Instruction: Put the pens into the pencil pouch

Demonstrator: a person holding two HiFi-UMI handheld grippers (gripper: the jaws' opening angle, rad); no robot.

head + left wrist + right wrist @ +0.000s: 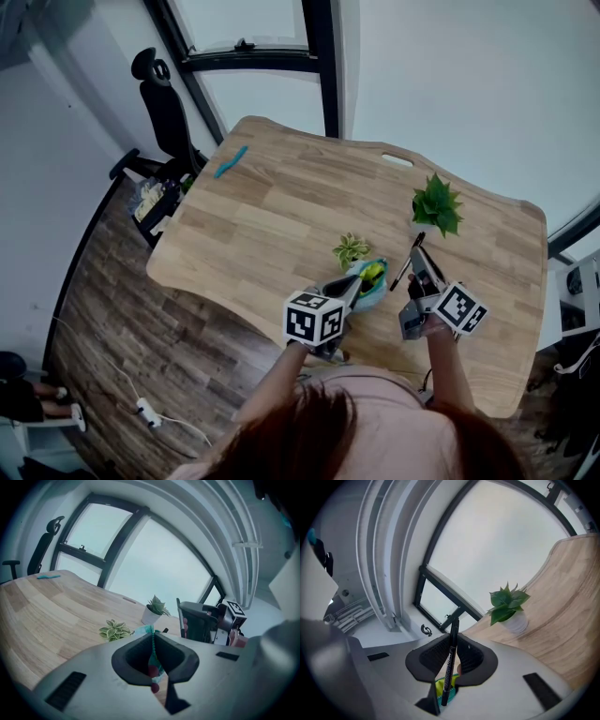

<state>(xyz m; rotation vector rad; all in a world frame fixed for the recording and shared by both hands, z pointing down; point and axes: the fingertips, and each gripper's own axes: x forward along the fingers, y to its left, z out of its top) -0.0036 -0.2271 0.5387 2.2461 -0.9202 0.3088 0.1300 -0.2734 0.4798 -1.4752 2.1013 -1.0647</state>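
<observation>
Left gripper (153, 654) is pinching the soft teal pouch (143, 629) by its rim; right gripper (453, 645) is clamping a slim black pen (450, 665).

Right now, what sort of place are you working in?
Probably an office: a wooden desk beside large windows, with a black office chair at its far corner.

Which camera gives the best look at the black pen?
The right gripper view: the black pen fills the middle, clamped between the jaws, print visible. The head view shows it small; the left gripper view, only a thin dark sliver.
</observation>
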